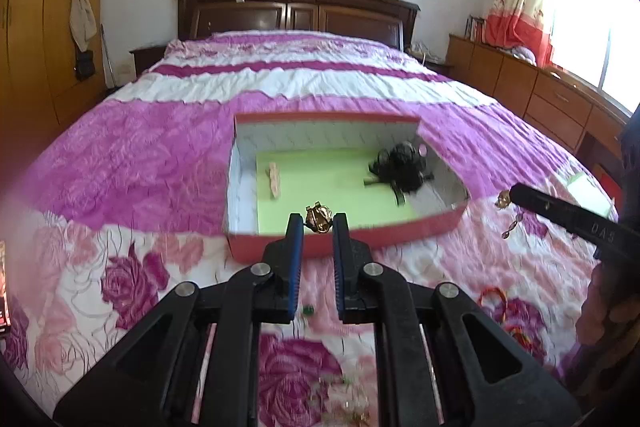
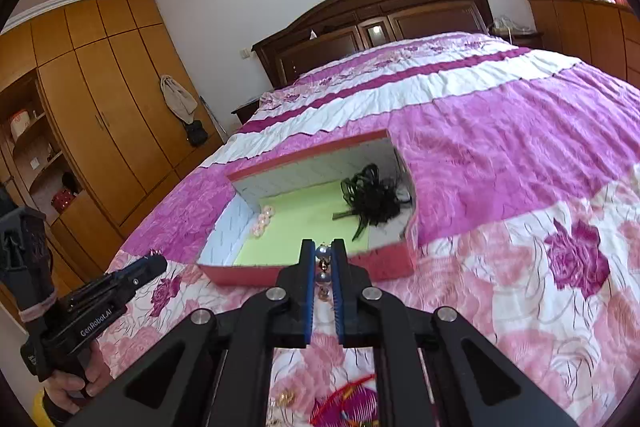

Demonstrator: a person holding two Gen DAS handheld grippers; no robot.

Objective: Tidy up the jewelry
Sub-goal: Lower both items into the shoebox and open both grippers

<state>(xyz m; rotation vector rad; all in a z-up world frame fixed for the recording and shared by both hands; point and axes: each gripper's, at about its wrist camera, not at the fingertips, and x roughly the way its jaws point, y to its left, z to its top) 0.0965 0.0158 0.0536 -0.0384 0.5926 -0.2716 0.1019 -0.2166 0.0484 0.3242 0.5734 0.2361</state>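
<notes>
Your left gripper (image 1: pixel 317 223) sits low in the middle of the left wrist view. It is pinched tight on a small gold brooch (image 1: pixel 319 219), shiny with dark bits, held at the tips just over the near wall of the red box (image 1: pixel 340 241). Your right gripper (image 2: pixel 323 253) is low in the middle of the right wrist view, squeezed on a bead string (image 2: pixel 322 267) with round silver-blue beads in a row. The box lies on the pink bed (image 1: pixel 140 163). Inside, on its green floor, a pale pink clip (image 1: pixel 275 181) lies at the left and a black bow (image 1: pixel 402 167) at the right.
</notes>
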